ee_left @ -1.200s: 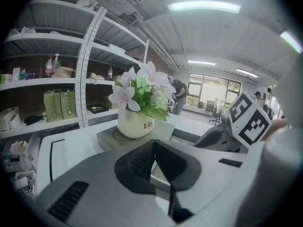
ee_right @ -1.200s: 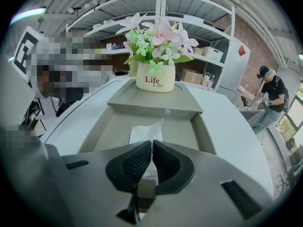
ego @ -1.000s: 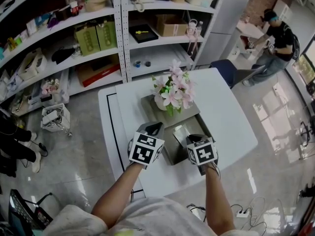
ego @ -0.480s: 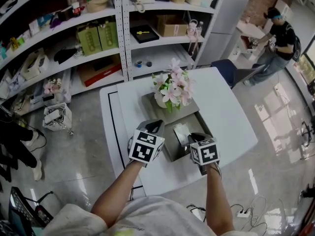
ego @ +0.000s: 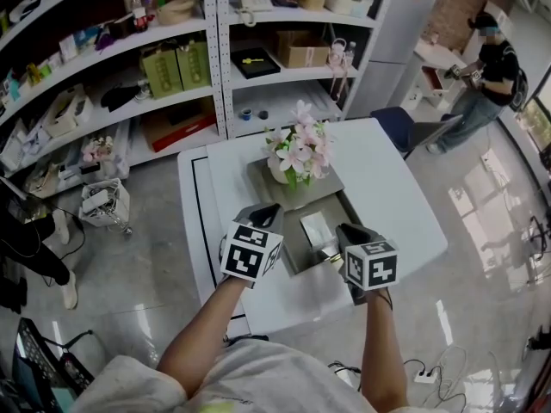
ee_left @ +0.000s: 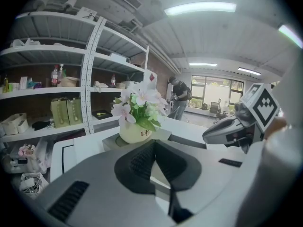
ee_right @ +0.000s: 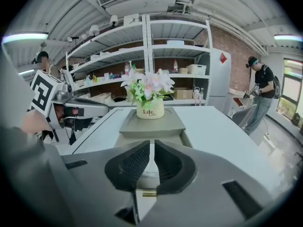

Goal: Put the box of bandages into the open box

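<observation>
A white box of bandages point(ego: 316, 229) lies flat inside the grey open box point(ego: 295, 267) on the white table. My left gripper point(ego: 268, 216) hovers at the open box's left edge, jaws shut with nothing between them. My right gripper point(ego: 348, 233) hovers at the right edge, just right of the bandage box, its jaws shut and empty. In the right gripper view the open box's wall point(ee_right: 187, 139) shows past the jaws, and my left gripper point(ee_right: 105, 109) points in from the left. In the left gripper view my right gripper point(ee_left: 210, 137) appears at the right.
A vase of pink flowers point(ego: 297, 157) stands on a grey lid point(ego: 323, 189) just behind the open box. Shelves point(ego: 215, 67) with goods rise beyond the table point(ego: 396, 205). A person point(ego: 486, 67) stands far right. The table's front edge is close to my arms.
My right gripper has drawn a little to the right, away from the bandage box, which stays in the open box. The left gripper has barely shifted.
</observation>
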Motion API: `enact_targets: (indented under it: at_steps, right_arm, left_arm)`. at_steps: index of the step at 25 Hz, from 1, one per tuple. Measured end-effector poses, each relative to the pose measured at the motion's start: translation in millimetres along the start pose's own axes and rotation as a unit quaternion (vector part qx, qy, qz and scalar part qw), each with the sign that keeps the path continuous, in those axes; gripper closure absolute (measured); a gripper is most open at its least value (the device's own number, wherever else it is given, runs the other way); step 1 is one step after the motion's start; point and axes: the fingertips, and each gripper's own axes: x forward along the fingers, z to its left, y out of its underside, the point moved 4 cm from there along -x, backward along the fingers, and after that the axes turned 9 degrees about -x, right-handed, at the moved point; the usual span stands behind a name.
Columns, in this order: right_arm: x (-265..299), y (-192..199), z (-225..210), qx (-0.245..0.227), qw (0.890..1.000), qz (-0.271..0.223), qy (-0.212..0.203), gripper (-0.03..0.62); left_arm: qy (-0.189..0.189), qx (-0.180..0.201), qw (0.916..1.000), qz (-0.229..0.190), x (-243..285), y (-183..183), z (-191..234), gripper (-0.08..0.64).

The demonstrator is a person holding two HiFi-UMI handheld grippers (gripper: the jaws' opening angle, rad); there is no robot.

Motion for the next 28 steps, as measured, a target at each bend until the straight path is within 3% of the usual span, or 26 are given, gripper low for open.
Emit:
enact_targets:
  at_steps: [11,28]
  right_arm:
    - [-59,-20,-1,-0.010,0.997,-0.071,0.008,0.568]
    - [-130,-11,7,-0.003,0.990,-0.138,0.026,0.586]
  left_arm:
    - [-0.016,0.011,0.9997,-0.015,-24,-4,-26,0.555]
    - [-0.044,0.016,0.9985,-0.029,-75,10,-55,0.555]
